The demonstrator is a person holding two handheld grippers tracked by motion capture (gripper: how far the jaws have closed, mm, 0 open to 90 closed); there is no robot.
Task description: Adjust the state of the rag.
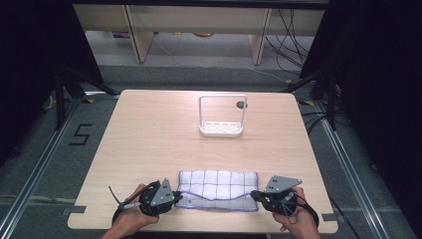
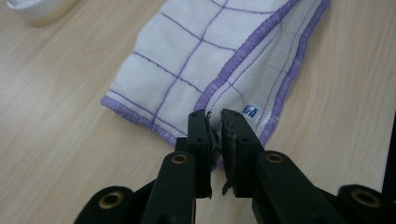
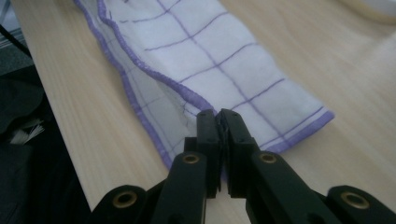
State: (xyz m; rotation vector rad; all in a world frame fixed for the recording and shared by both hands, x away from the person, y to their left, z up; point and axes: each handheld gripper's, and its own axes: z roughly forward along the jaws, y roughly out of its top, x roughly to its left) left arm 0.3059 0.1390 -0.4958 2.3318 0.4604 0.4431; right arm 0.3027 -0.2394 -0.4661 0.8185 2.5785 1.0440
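White woven cloth with purple grid lines and a thick stitched purple hem [image 2: 187, 60], soft, matt, slightly nubbly; small printed label near the hem. Pale wood-grain tabletop [image 1: 149, 129], smooth, faint sheen under the lamp. White plastic rack with perforated base and thin loop handle [image 1: 222, 128], smooth, lightly glossy. Black hard-plastic fingers [image 2: 233, 135], matt, with brass-coloured metal rivets; grey flat plate on the right gripper [image 1: 257, 195], dull finish. Same matt black fingers [image 3: 208, 135] in the right gripper view.
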